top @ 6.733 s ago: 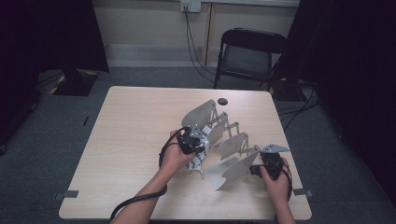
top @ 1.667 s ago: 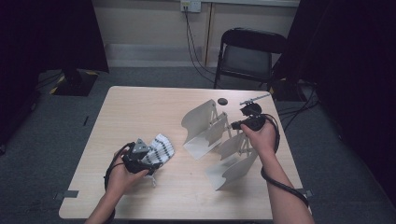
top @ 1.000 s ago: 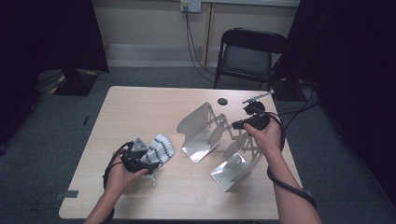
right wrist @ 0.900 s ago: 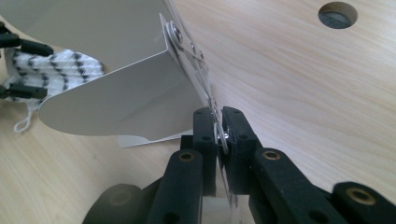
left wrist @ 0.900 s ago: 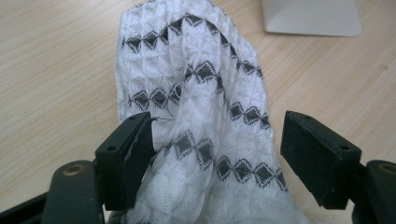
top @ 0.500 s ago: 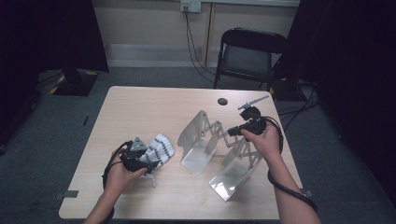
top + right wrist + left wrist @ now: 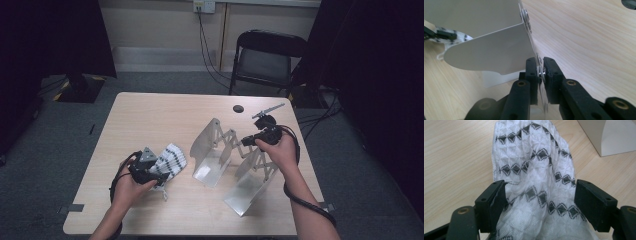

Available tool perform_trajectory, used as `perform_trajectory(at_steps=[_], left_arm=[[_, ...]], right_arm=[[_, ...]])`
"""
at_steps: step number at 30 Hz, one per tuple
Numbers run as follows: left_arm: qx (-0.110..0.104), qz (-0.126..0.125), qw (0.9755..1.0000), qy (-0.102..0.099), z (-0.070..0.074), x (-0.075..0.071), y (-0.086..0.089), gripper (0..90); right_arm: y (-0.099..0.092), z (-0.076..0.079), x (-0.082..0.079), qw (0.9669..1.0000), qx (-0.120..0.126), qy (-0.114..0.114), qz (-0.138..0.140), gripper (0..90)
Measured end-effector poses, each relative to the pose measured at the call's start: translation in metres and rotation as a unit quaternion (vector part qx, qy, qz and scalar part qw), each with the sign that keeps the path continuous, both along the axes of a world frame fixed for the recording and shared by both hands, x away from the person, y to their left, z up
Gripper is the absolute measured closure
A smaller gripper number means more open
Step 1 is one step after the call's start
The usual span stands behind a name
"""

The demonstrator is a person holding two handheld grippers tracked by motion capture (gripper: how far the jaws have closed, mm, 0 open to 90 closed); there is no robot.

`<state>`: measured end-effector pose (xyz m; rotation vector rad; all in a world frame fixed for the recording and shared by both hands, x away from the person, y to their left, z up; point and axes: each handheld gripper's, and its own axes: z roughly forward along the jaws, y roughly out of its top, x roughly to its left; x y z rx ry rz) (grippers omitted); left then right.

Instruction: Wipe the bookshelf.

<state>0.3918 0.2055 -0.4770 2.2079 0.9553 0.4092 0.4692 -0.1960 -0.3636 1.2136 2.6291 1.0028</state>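
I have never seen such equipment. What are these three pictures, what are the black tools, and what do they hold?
A person sits at a wooden table and holds a hand-operated gripper in each hand. The high view looks down on the table from above. The other two pictures come from small cameras that ride on the grippers and look along their black jaws.

The left gripper has a white cloth with black diamond patterns between its jaws. The right gripper is closed on a riveted strip of a grey metal folding rack, whose panels stand on the table. Its jaws have just begun to loosen slightly. A small dark round thing lies near the far edge.
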Motion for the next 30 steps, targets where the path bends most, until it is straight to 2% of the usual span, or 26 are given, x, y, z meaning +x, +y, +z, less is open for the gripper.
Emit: perform_trajectory(at_steps=[2, 6, 8, 12, 15, 19, 23, 25, 30], left_arm=[[-0.004, 0.001, 1.0, 0.003, -0.001, 0.0, -0.001, 25.1], [0.001, -0.003, 1.0, 0.001, 0.0, 0.001, -0.002, 25.1], [-0.002, -0.001, 1.0, 0.006, -0.001, 0.001, -0.003, 25.1], [0.005, -0.002, 1.0, 0.004, -0.001, 0.001, -0.004, 25.2], [0.0, 0.001, 1.0, 0.005, -0.001, 0.001, -0.004, 25.2], [-0.003, 0.001, 1.0, 0.005, -0.002, 0.001, -0.004, 25.2], [-0.003, 0.001, 1.0, 0.005, -0.001, 0.001, -0.003, 25.3], [-0.003, 0.002, 1.0, 0.006, -0.001, 0.001, -0.003, 25.3], [-0.002, 0.002, 1.0, 0.006, 0.0, 0.002, -0.002, 25.3]], right_arm=[[-0.003, 0.001, 0.0, 0.9999, 0.01, -0.003, -0.007, 71.7], [-0.011, 0.005, -0.002, 0.9996, 0.011, -0.016, -0.02, 58.6], [-0.015, 0.008, -0.004, 0.9995, 0.014, -0.02, -0.021, 55.3], [-0.024, 0.015, -0.008, 0.9989, 0.015, -0.035, -0.026, 46.3], [-0.032, 0.021, -0.01, 0.998, 0.014, -0.05, -0.035, 43.0], [-0.048, 0.025, -0.012, 0.9958, 0.024, -0.066, -0.058, 32.8], [-0.06, 0.022, -0.012, 0.9939, 0.027, -0.076, -0.076, 28.2], [-0.072, 0.013, -0.014, 0.992, 0.028, -0.08, -0.094, 25.7], [-0.084, -0.002, -0.015, 0.9906, 0.026, -0.073, -0.113, 23.1]])
